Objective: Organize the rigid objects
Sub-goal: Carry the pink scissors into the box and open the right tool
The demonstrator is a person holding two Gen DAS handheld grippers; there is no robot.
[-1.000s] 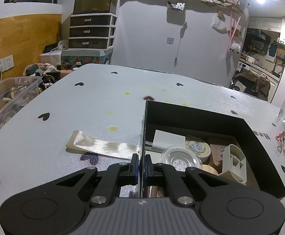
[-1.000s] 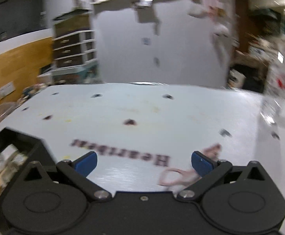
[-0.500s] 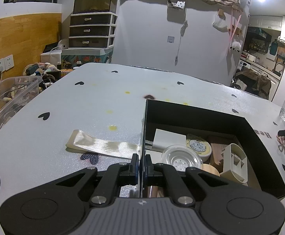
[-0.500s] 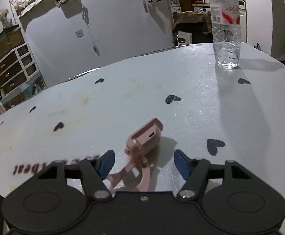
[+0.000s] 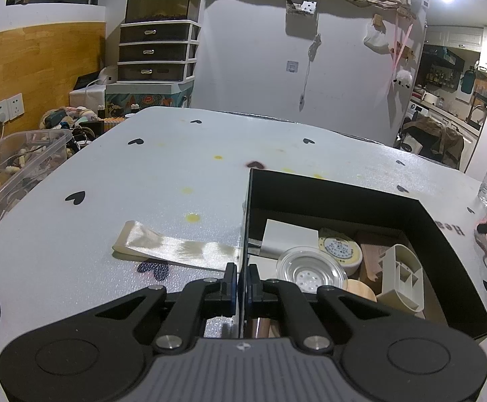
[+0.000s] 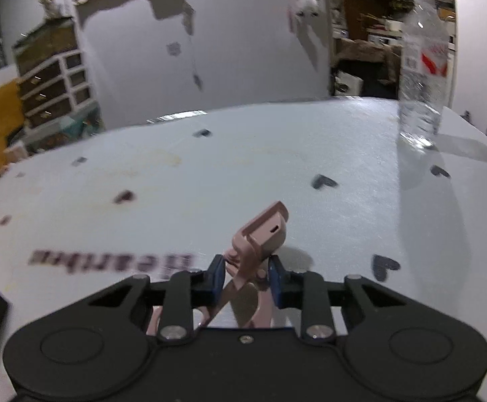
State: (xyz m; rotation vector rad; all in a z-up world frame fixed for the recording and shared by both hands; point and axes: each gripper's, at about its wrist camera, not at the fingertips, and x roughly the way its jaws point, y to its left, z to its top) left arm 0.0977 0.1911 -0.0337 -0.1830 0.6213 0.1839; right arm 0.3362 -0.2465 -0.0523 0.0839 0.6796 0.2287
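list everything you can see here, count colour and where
black box: 1, black, on the table's right half
box contents: clear round dish, yellow-rimmed round tin, cream divided holder, white card
ribbon strip: 1, cream satin, flat left of the box
pink clip-like object: 1, pink, tilted up off the table
water bottle: 1, clear, red label, far right of the table
table: 1, pale with black hearts
storage bin: 1, clear, left of the table
drawer unit: 1, white and dark, by the wall
left tongs: shut on the box's left wall
right tongs: just closed, shut on the pink object
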